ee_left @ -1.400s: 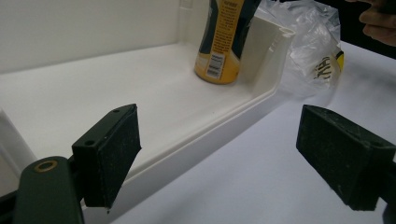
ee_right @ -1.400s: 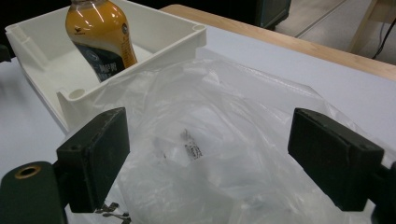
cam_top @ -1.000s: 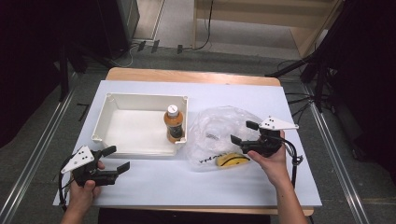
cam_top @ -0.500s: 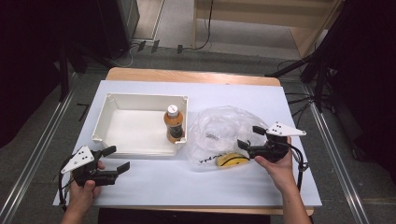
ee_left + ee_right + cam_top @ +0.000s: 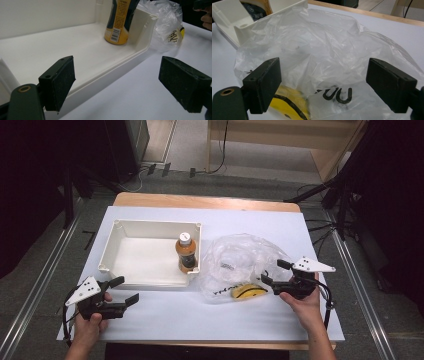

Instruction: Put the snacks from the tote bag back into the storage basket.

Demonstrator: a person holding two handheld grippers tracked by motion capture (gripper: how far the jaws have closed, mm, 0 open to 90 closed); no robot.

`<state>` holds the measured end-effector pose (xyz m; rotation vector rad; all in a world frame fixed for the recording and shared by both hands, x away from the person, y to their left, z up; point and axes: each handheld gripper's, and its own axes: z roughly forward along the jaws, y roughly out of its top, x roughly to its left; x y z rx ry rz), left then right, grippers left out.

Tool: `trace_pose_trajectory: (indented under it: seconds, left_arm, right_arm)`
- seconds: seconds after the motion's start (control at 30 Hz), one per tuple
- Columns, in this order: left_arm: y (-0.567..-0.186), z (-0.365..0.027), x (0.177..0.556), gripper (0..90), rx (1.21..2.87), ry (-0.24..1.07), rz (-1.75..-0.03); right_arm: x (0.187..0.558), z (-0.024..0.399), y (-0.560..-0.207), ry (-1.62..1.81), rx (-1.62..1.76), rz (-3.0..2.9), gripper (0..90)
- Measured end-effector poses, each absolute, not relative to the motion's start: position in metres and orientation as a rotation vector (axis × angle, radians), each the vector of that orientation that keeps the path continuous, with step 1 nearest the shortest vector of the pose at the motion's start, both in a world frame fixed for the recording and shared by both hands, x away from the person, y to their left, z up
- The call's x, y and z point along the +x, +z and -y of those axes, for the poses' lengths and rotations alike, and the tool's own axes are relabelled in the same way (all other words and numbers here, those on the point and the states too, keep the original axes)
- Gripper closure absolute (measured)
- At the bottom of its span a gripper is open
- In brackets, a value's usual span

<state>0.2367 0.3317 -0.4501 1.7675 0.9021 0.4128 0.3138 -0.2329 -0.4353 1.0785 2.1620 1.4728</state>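
- Now poised at the bag [image 5: 245, 265], lying crumpled on the worktop [image 5: 165, 315] just beside the tray [image 5: 150, 226]: right gripper [image 5: 270, 274], fingers wide, empty.
- Best pinched on a raised fold, clear of the yellow print.
- Left gripper [image 5: 124, 291] near the tray, fingers wide, holding nothing.

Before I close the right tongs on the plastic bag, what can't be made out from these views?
- Contents of the plastic bag: crumpled film blurs everything in the high view except a yellow patch.
- Bag print: right gripper view, folds cut the lettering.
- Bottle: left gripper view, top edge cuts off its cap; label text too small.
- Right tongs: open; contact with the bag unclear.
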Motion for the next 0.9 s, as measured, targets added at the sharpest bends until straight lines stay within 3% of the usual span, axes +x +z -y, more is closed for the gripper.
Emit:
trace_pose_trajectory:
  seconds: [0.9]
  left_arm:
    - [-0.450,-0.331,0.237,14.2,1.767,0.415,-0.905]
  right_arm:
    - [0.290,0.289,-0.454,1.441,1.182,-2.097,13.5]
